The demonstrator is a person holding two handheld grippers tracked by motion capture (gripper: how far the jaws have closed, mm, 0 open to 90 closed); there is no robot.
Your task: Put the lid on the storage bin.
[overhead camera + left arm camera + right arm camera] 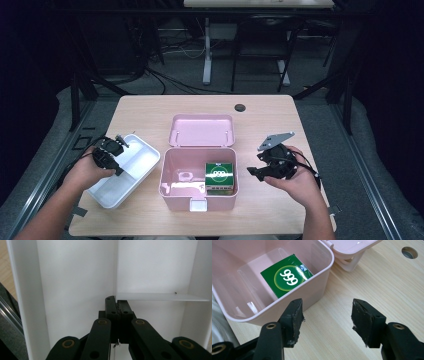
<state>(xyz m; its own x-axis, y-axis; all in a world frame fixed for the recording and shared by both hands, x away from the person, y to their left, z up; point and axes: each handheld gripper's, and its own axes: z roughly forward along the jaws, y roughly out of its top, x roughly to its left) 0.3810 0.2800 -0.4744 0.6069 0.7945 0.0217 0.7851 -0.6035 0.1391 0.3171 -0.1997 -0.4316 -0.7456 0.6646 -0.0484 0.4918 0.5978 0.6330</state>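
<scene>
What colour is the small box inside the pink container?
Green, with white "999" in a lighter green circle; the small box shows best in the right gripper view.

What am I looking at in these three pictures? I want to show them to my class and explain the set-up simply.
A person holds a hand-held gripper in each hand. One picture looks down from above; the other two come from cameras riding on each gripper. On the table stand an open pink box with a green packet inside, and a white divided tray. The left gripper is shut on the tray's thin divider. The right gripper is open, empty, beside the box.
</scene>
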